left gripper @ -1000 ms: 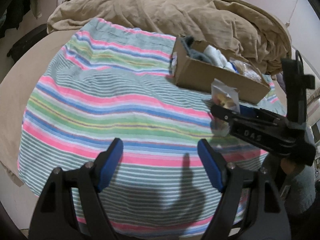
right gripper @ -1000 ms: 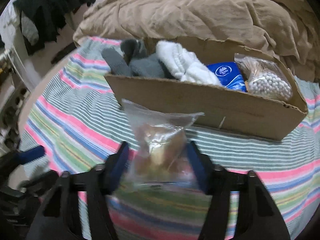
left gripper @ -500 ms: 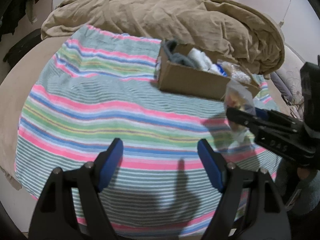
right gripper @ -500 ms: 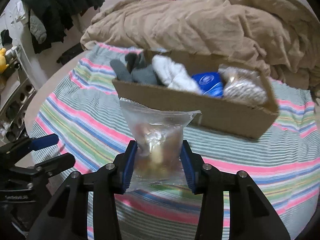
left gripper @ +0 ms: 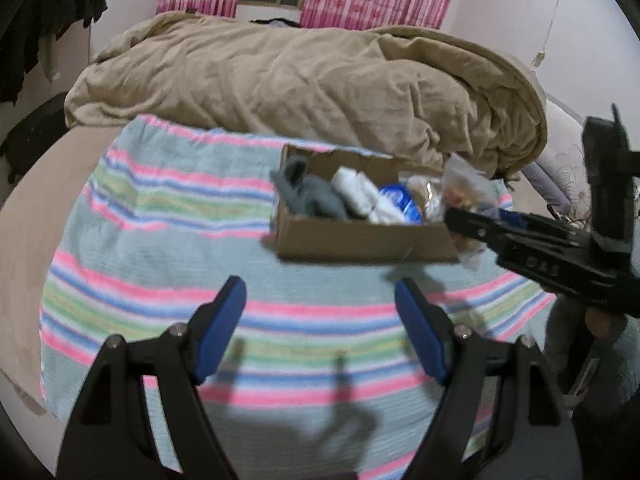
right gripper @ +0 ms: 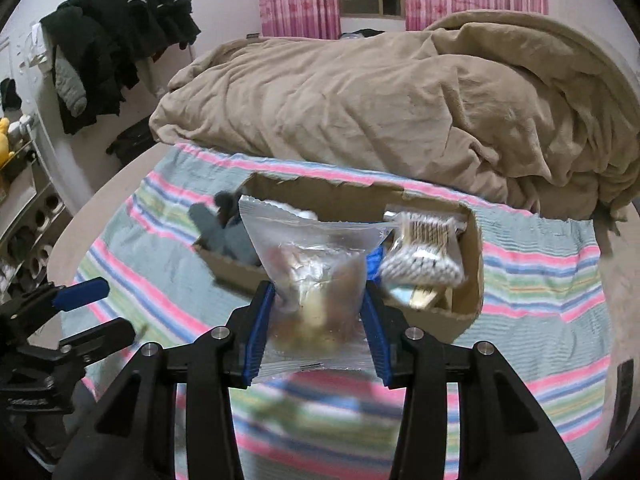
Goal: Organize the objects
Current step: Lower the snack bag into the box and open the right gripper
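A striped blanket [right gripper: 540,280] covers the near part of the bed, with a tan duvet [right gripper: 400,100] bunched at the far side. My right gripper [right gripper: 318,320] is clamped on a clear plastic bag [right gripper: 316,264] of small items, raised off the blanket. The cardboard box [left gripper: 360,240] lies straight ahead and just beyond the bag, its long axis running left to right across my path; the right arm is the nearer one. My left gripper [left gripper: 320,328] hangs spread wide with nothing in it, nearer and to the left. Half a second ago the bag was lower and short of the box; now it is higher, level with the near wall.
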{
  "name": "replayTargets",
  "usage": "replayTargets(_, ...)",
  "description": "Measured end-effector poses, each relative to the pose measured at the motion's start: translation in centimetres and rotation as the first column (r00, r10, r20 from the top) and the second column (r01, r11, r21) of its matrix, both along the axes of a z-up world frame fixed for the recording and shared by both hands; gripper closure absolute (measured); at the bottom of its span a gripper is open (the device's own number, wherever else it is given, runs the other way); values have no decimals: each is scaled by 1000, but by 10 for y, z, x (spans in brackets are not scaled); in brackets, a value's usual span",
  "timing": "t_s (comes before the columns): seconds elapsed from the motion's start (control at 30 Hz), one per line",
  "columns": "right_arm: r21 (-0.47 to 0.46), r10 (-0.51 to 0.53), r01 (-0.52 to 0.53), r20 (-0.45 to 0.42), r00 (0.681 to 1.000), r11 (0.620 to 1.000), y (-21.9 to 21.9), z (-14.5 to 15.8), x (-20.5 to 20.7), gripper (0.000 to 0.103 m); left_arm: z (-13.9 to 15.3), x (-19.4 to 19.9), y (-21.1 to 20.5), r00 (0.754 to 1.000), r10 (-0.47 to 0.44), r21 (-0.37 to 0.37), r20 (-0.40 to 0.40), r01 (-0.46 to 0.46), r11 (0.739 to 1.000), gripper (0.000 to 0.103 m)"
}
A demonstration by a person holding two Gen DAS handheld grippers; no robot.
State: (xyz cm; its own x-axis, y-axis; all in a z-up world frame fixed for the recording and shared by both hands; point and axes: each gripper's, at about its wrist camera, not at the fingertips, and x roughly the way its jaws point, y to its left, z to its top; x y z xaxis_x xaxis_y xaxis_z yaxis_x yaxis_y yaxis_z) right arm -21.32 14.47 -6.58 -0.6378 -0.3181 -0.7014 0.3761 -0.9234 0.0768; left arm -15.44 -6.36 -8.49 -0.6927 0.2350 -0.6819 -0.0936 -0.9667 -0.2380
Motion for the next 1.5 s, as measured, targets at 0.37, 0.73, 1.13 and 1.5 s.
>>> replayTargets(0.37,22,-18,17,42,999,1000,-2,-18,-59,57,-23,-57,13,1000,-27,-23,6,27,999,25)
replayTargets(0.73,42,-21,18,75,997,999,-14,-50,-89,50,-48,-88,13,997,-26,-6,66,26,1000,25)
replayTargets(1.13,12,-41,41,54,998,999,-8,-33,-66,37,-34,-64,12,997,-24,-8,68,25,1000,25)
replayTargets(1.5,-16,-53,53,3,999,998,3,3,-7,36,3,-4,18,1000,-20,-3,15,20,1000,18)
